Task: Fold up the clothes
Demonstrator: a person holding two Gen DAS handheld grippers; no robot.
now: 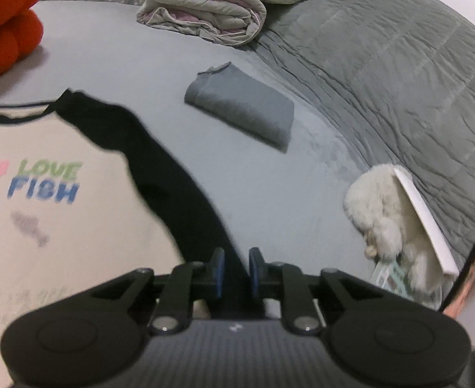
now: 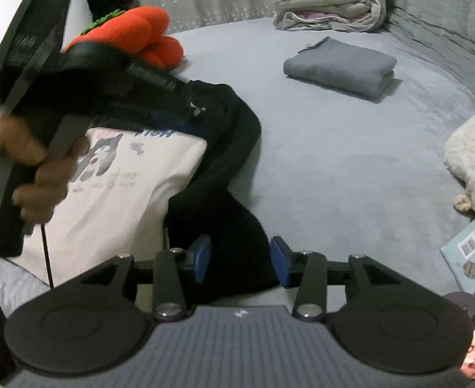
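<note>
We've got the shirt (image 2: 118, 194) near the bed's (image 2: 334, 161) left edge: soft, limp, light. Grab sleeve (image 2: 224, 226) hem w/ the right gripper (image 2: 240, 260), jaws apart, nothing pinched. Left gripper (image 1: 236, 273) narrowly parted, empty too.

Bed sheet (image 2: 318, 168): grey cloth, matt, soft short nap. Beside it, quilt (image 1: 399, 64): grey, stitched, wrinkled. On sheet, shirt (image 2: 114, 200): cream and black knit cloth, matt, printed letters. Folded garment (image 2: 341, 68): grey knit, matt. Plush toy (image 2: 140, 29): orange, fuzzy. Fluffy toy (image 2: 473, 155): white, long pile. Booklet (image 2: 473, 255): printed paper, slightly glossy. Right gripper (image 2: 240, 258): black matt plastic, blue rubbery pads, metal screws.
</note>
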